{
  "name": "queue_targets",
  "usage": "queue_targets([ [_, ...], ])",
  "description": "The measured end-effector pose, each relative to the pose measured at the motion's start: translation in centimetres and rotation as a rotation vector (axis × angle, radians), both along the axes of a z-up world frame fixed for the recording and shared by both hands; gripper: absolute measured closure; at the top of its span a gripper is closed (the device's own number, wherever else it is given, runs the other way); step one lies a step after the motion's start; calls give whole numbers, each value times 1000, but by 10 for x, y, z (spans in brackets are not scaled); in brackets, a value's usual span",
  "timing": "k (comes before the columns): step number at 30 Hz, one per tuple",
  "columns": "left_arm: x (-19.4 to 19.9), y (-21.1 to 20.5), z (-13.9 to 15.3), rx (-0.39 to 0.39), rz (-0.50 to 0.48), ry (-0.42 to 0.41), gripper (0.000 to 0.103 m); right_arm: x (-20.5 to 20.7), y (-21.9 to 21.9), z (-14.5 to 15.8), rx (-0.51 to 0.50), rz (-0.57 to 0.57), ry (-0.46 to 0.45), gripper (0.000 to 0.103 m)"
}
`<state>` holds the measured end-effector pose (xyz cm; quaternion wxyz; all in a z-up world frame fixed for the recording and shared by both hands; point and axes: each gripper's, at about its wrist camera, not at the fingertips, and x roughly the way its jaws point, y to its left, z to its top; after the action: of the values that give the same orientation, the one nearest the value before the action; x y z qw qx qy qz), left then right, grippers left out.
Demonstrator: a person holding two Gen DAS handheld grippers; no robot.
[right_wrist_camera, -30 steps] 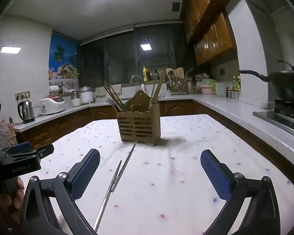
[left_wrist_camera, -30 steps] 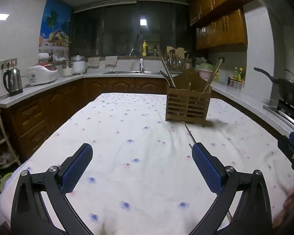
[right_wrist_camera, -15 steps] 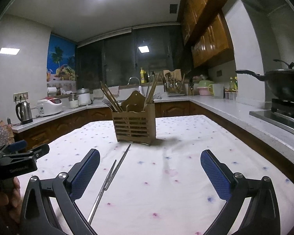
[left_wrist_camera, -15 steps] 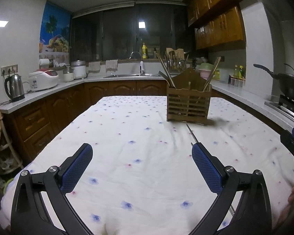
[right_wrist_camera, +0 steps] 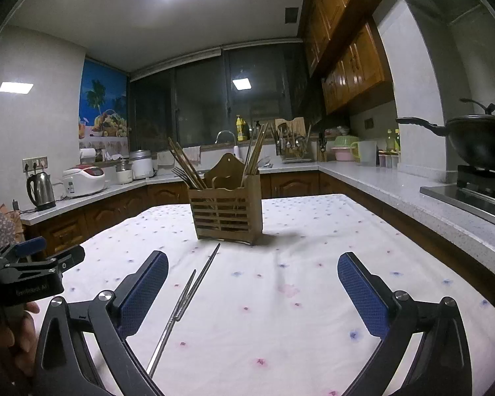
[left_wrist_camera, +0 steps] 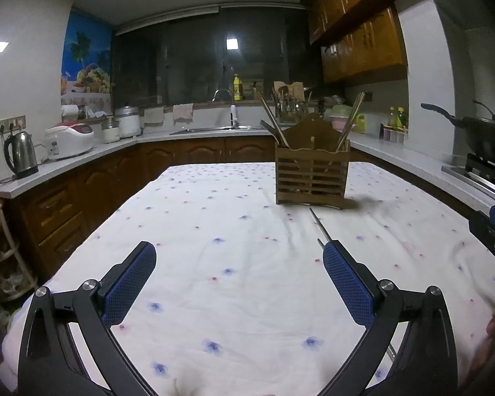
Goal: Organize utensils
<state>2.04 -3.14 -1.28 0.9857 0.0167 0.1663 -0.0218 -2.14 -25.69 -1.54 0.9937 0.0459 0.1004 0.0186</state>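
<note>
A wooden slatted utensil holder (left_wrist_camera: 312,178) stands on the table, with chopsticks and a fork in it; it also shows in the right wrist view (right_wrist_camera: 227,213). A pair of metal chopsticks (right_wrist_camera: 187,297) lies on the cloth in front of it, crossing partway along. In the left wrist view the chopsticks (left_wrist_camera: 318,226) run behind my right finger. My left gripper (left_wrist_camera: 239,280) is open and empty above the cloth. My right gripper (right_wrist_camera: 252,288) is open and empty, the chopsticks lying just inside its left finger.
The table carries a white cloth with small flowers (left_wrist_camera: 214,231). The other gripper shows at the right edge of the left wrist view (left_wrist_camera: 493,231) and at the left edge of the right wrist view (right_wrist_camera: 33,270). Counters with a kettle (left_wrist_camera: 19,155) and a wok (right_wrist_camera: 478,142) surround the table.
Both views have tilted up slightly, so the holder and chopsticks sit a little lower in frame. Both grippers stay open. The chopsticks have not moved.
</note>
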Motion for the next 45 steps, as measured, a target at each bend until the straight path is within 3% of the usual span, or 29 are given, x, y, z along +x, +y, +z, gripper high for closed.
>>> queue_targets([
  [45,-4,-4,3,10,0,-9,0,1,4,6,8,26,-15,0],
])
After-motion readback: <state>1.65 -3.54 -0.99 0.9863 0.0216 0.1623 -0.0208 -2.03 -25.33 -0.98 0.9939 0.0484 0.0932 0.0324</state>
